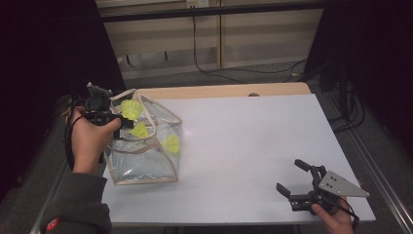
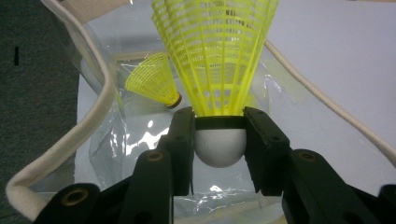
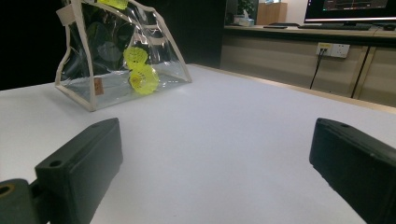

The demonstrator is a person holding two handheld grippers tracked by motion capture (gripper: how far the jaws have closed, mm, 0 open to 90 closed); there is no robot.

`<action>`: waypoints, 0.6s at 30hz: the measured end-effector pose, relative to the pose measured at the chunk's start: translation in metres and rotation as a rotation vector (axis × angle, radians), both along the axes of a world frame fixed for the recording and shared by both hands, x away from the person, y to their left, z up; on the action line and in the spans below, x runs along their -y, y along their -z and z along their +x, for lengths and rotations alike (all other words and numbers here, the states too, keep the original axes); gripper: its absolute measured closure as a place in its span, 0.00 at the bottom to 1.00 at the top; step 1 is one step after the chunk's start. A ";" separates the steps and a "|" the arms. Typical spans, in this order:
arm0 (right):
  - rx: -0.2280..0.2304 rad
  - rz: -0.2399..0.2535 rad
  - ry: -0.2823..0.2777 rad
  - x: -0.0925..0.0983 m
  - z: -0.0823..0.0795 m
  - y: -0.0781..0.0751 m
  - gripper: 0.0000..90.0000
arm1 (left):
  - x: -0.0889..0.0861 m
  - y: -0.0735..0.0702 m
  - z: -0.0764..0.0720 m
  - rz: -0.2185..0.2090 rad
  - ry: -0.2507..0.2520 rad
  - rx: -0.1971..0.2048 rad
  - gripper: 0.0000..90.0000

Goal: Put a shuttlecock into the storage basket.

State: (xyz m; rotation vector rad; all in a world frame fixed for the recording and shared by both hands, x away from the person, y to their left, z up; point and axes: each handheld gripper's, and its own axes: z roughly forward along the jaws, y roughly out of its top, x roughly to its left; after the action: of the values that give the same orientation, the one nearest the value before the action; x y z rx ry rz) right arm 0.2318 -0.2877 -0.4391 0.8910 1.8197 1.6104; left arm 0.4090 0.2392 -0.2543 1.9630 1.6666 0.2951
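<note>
Pinching the white cork base of a yellow shuttlecock, your left gripper has both pads pressed against the cork from either side, with the skirt fanning forward over the mouth of the clear bag. In the high view that left gripper sits at the bag's upper rim, at the left edge of the white table.

Two more shuttlecocks already lie inside the bag, so the work in hand looks like dropping this one in with them. Before you let go, make sure the whole skirt is past the cream trim of the opening, not resting on it; the skirt is light and could catch the edge and tip back out. Lower the cork a little into the mouth, then spread the jaws cleanly so the shuttlecock falls straight. The bag walls are soft and lean somewhat, so avoid pushing against the rim.

Your right gripper rests well apart near the table's front right corner, jaws spread with nothing between them. It could steady the bag if the mouth sags.
</note>
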 end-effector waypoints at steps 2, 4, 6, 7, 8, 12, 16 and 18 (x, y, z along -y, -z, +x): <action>0.001 0.001 0.001 0.000 0.000 0.000 0.03 | 0.000 0.000 0.000 -0.003 -0.004 0.001 0.72; 0.000 -0.001 0.000 0.000 0.000 0.000 0.03 | 0.000 0.000 0.000 -0.003 -0.004 0.001 0.72; 0.000 0.000 -0.001 0.000 0.000 0.000 0.03 | 0.000 0.000 0.001 -0.004 -0.005 -0.002 0.72; 0.000 0.000 -0.001 0.000 0.000 0.000 0.03 | 0.000 0.001 0.001 -0.004 -0.005 -0.001 0.72; 0.000 0.000 -0.001 0.000 0.000 0.000 0.03 | -0.001 0.001 0.001 0.002 -0.004 -0.003 0.72; 0.000 -0.001 0.000 0.000 0.000 0.000 0.03 | -0.001 0.003 0.002 0.002 -0.007 -0.008 0.72; 0.001 0.000 0.000 0.000 0.000 0.000 0.03 | -0.001 0.004 0.002 0.005 -0.008 -0.013 0.72; 0.001 0.000 0.000 0.000 0.000 0.000 0.03 | -0.002 0.005 0.002 0.006 -0.009 -0.014 0.72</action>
State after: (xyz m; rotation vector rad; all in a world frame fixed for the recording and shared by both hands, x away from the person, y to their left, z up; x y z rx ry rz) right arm 0.2318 -0.2879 -0.4390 0.8901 1.8187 1.6105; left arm 0.4113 0.2407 -0.2589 1.9674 1.6855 0.2905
